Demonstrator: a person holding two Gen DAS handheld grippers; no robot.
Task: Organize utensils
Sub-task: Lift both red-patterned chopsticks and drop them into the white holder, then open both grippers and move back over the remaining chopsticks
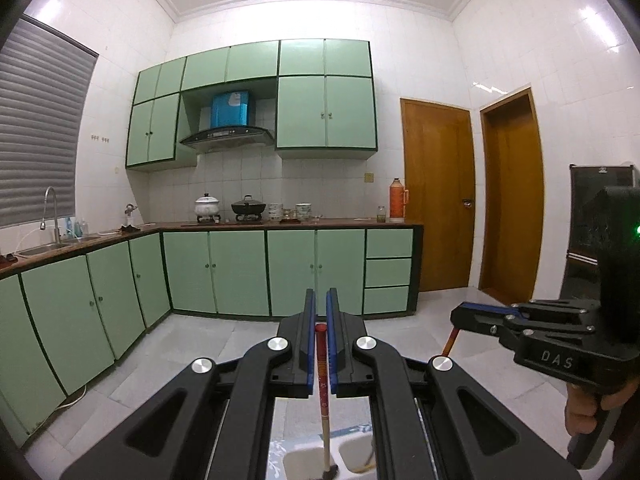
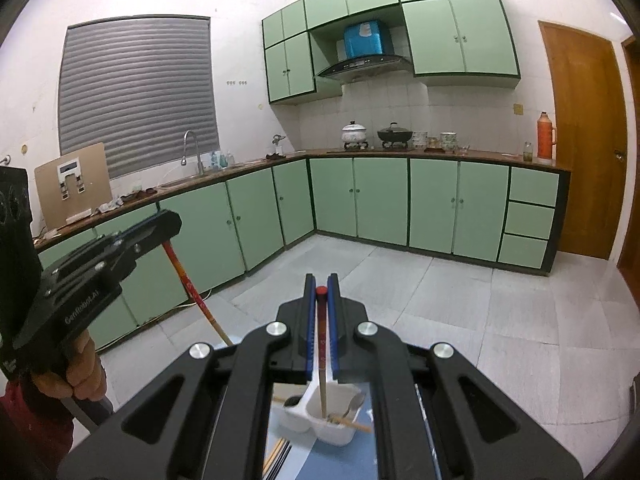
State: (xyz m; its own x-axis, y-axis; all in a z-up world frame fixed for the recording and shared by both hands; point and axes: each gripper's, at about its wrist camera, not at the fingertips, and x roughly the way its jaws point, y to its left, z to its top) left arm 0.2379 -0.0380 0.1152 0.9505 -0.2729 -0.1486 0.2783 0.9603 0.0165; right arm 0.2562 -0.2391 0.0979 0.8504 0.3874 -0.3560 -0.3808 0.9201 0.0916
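Both grippers are raised over a white holder on the table. The left gripper is clamped tight on a red-topped chopstick that hangs down toward the holder. The right gripper pinches another chopstick the same way, its tip inside the holder's compartment beside a spoon.

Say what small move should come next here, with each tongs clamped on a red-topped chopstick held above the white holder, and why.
Probably lower the right tongs so its chopstick drops into the white holder. The stick hangs near upright with its tip over the compartment that already holds a spoon and another stick. The left tongs grips its own chopstick, raised over the holder too, so it could follow.
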